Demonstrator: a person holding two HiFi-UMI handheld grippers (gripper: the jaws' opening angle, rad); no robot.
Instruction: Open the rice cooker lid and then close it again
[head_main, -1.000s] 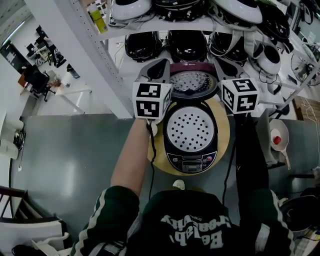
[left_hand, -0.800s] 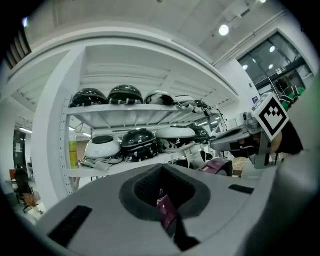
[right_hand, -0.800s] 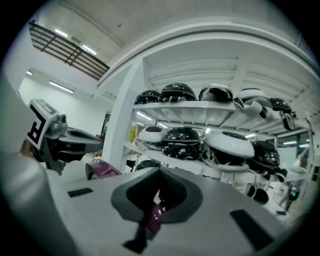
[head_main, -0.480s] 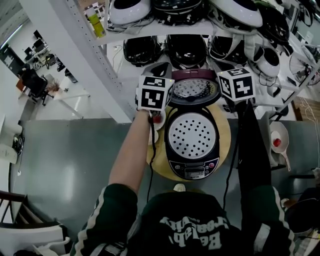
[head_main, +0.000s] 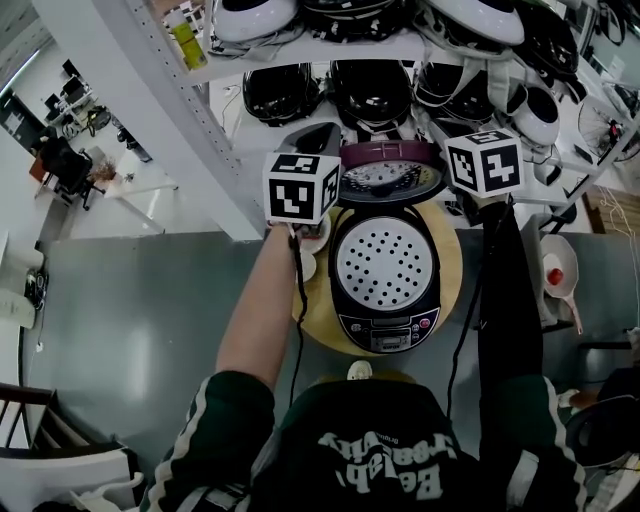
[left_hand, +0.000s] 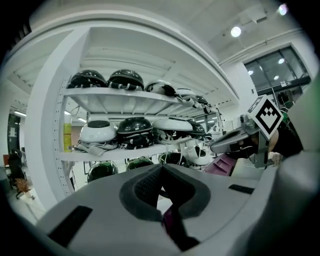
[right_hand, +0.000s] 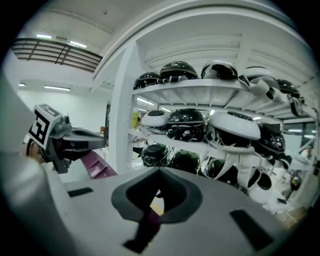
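While the cooker (head_main: 385, 270) sits on a round board (head_main: 451, 262), its purple lid (head_main: 390, 166) stands raised at the back, over the holed plate inside. The left gripper (head_main: 315, 140) is at the lid's left edge and the right gripper (head_main: 470, 150) at its right edge. Behind them a white shelf (head_main: 330, 50) packed with other cookers (head_main: 372, 92) closes off the far side, and its post (head_main: 170, 110) slants down on the left.

From the left gripper view, the jaws are together at the tips. Purple shows through the slit behind them. The right gripper (left_hand: 240, 141) hangs over the lid (left_hand: 226, 164), with the shelf (left_hand: 125, 97) just beyond.

From the right gripper view, the jaws meet likewise, with purple in the slit. The left gripper (right_hand: 70, 140) is above the lid (right_hand: 97, 167).
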